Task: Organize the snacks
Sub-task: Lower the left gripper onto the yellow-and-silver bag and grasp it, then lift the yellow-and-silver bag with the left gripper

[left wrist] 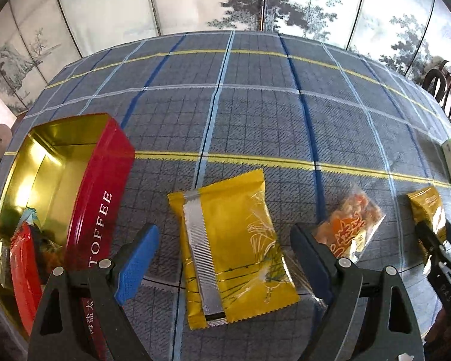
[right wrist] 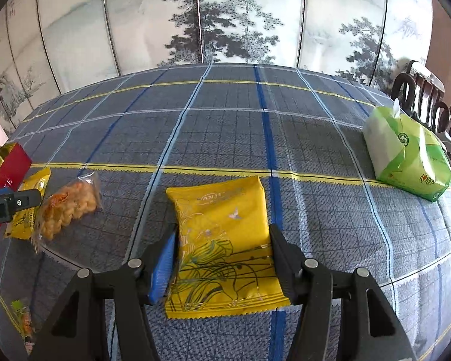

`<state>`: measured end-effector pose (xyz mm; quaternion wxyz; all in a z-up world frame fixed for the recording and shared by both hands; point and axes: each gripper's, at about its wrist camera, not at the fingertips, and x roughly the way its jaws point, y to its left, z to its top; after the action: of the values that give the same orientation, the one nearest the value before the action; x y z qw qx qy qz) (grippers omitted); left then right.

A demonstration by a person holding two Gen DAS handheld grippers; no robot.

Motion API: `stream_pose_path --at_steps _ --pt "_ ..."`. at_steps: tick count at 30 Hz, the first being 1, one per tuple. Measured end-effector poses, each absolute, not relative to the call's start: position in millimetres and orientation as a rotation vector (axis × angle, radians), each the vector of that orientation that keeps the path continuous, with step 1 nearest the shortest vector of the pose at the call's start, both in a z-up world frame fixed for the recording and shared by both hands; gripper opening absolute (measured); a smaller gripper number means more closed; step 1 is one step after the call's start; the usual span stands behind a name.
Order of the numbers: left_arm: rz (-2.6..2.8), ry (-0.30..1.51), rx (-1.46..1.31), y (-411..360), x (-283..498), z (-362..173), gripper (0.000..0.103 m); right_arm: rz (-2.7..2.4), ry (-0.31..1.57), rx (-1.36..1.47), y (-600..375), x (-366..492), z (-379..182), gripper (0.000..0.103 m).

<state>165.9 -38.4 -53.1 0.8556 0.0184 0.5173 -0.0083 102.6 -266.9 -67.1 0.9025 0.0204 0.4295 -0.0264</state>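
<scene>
A red toffee tin (left wrist: pixel 100 192) with a gold inside stands open at the left, holding a red packet (left wrist: pixel 22 267) and other snacks. My left gripper (left wrist: pixel 225 258) is open, its fingers either side of a yellow snack packet (left wrist: pixel 231 246) lying seam-up on the cloth. A clear bag of orange crackers (left wrist: pixel 347 228) lies to its right. My right gripper (right wrist: pixel 222 258) has its jaws against both sides of a second yellow packet (right wrist: pixel 222 237) that rests on the cloth. The crackers (right wrist: pixel 66 207) and the tin (right wrist: pixel 6 171) show at the left of the right wrist view.
A green tissue pack (right wrist: pixel 406 156) sits at the table's right, near dark wooden chairs (right wrist: pixel 430 96). A small green and orange packet (right wrist: pixel 24 322) lies near the front left edge. A painted folding screen (right wrist: pixel 225 21) stands behind the checked tablecloth (right wrist: pixel 225 138).
</scene>
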Motion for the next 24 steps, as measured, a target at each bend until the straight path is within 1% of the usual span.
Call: stream_pose_path --at_steps 1,3,4,5,6,7,9,10,11,24 --pt "-0.015 1.085 0.040 -37.6 165.8 -53.8 0.086 -0.052 0.889 0.043 -266.8 102.7 -67.4 0.061" --pt "-0.013 1.094 0.048 -36.1 166.4 -57.1 0.081 -0.054 0.890 0.038 -266.2 103.0 -67.2 0.062" --pt "-0.022 1.098 0.042 -35.2 166.2 -58.6 0.074 -0.054 0.890 0.036 -265.5 102.5 -67.3 0.062" --pt "-0.029 1.109 0.031 -33.9 166.6 -61.4 0.069 -0.054 0.891 0.036 -265.3 102.5 -67.3 0.062" --pt "-0.031 1.105 0.018 -31.8 165.8 -62.2 0.067 -0.054 0.891 0.036 -265.2 102.2 -67.1 0.062" --pt "-0.029 1.102 0.019 -31.1 165.7 -62.5 0.062 -0.054 0.891 0.036 -265.1 102.3 -67.0 0.062" --pt "-0.041 1.098 0.024 -31.1 164.9 -62.5 0.057 -0.054 0.891 0.036 -265.2 102.4 -67.1 0.062" --pt "-0.043 1.096 0.028 -31.2 164.2 -61.8 0.052 -0.054 0.891 0.036 -265.2 102.4 -67.1 0.062" --pt "-0.044 1.095 0.031 -30.8 163.6 -61.2 0.050 -0.054 0.890 0.036 -265.2 102.3 -67.0 0.062" --pt "-0.065 1.082 0.073 -28.0 141.2 -49.0 0.050 -0.063 0.895 0.014 -260.5 102.7 -66.8 0.063"
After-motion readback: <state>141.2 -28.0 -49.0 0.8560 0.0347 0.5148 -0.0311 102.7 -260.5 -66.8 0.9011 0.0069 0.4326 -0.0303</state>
